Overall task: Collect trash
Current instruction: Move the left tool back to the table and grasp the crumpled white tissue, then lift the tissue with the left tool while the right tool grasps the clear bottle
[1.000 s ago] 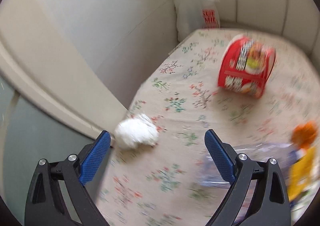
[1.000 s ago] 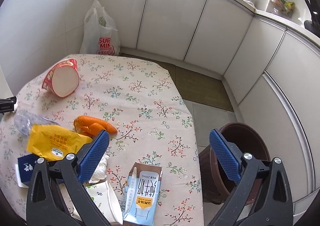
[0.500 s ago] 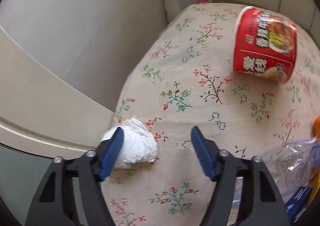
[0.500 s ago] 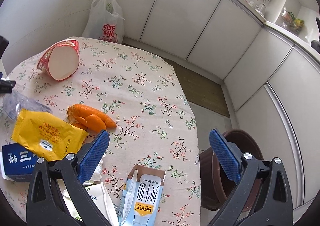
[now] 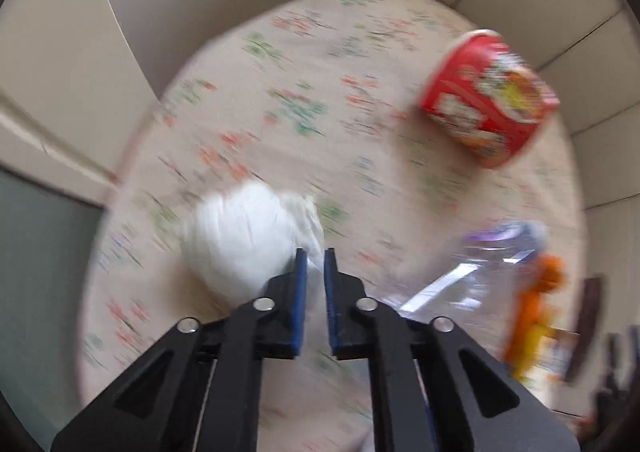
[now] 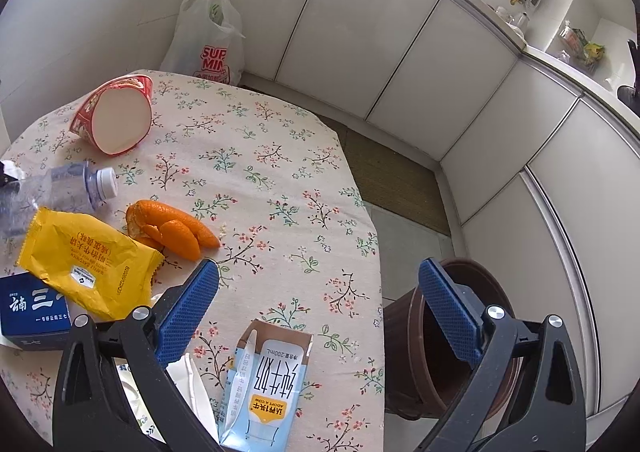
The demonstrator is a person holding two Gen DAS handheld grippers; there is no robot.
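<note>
A crumpled white tissue [image 5: 248, 236] lies near the left edge of the flowered table [image 5: 320, 64]. My left gripper [image 5: 313, 258] points steeply down at it; its jaws are closing, and the tissue's right edge is pinched between the blue pads. This view is blurred. My right gripper [image 6: 319, 267] stands open and holds nothing above the table's near right edge, with a milk carton [image 6: 268, 384] just below it. A brown bin [image 6: 448, 336] stands on the floor behind the right finger.
On the table lie a tipped red noodle cup [image 6: 114, 114], a clear plastic bottle [image 6: 60, 192], orange peel [image 6: 172, 228], a yellow wrapper [image 6: 88, 260] and a blue box [image 6: 32, 308]. A white shopping bag [image 6: 208, 36] stands in the far corner. White cabinets line the walls.
My left gripper has come down and turned onto the tissue, and its jaws have gone from wide open to nearly shut on the tissue's edge. The right gripper has barely moved.
</note>
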